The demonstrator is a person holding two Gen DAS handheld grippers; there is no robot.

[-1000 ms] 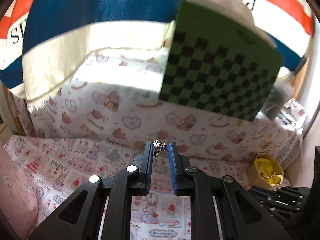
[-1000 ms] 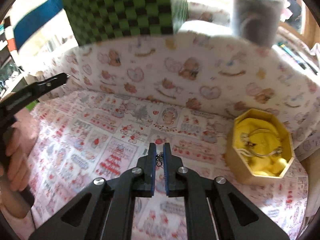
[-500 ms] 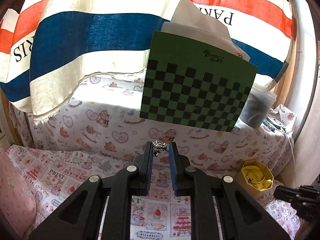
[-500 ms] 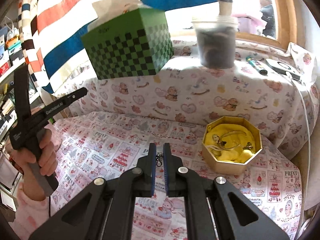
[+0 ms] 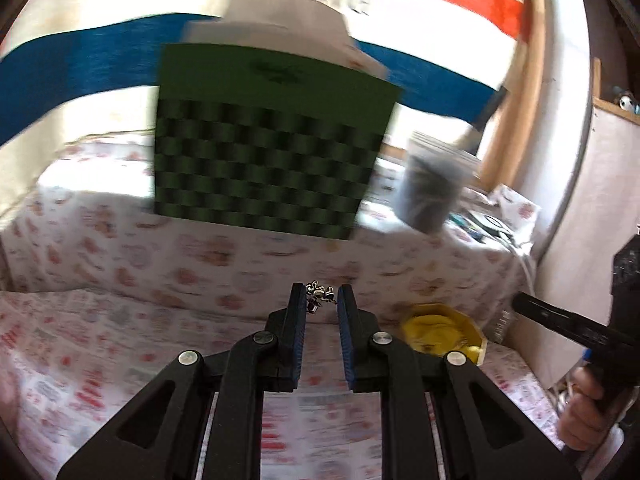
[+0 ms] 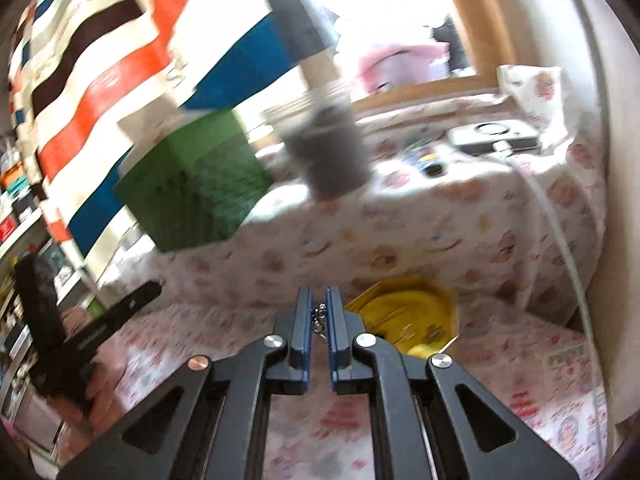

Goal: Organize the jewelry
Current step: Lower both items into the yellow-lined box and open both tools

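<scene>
My left gripper (image 5: 320, 298) is shut on a small silver jewelry piece (image 5: 319, 295) held between its blue pads, high above the patterned cloth. My right gripper (image 6: 319, 308) is shut on a small silver chain piece (image 6: 319, 317). A gold octagonal box (image 5: 442, 332) with yellow lining stands low at the right in the left wrist view; in the right wrist view the box (image 6: 412, 316) lies just right of my fingertips and below them, with jewelry inside. Both views are motion-blurred.
A green checkered box (image 5: 268, 148) and a grey cup (image 5: 434, 188) stand on the raised ledge behind. A striped flag (image 6: 120, 80) hangs at the back. A white device with a cable (image 6: 494, 136) lies on the ledge at the right. The other hand-held gripper (image 5: 576, 328) shows at right.
Both grippers have lifted and tilted upward, still holding their pieces. The left view has swung right, bringing the cup and box closer to centre. The views have turned blurry.
</scene>
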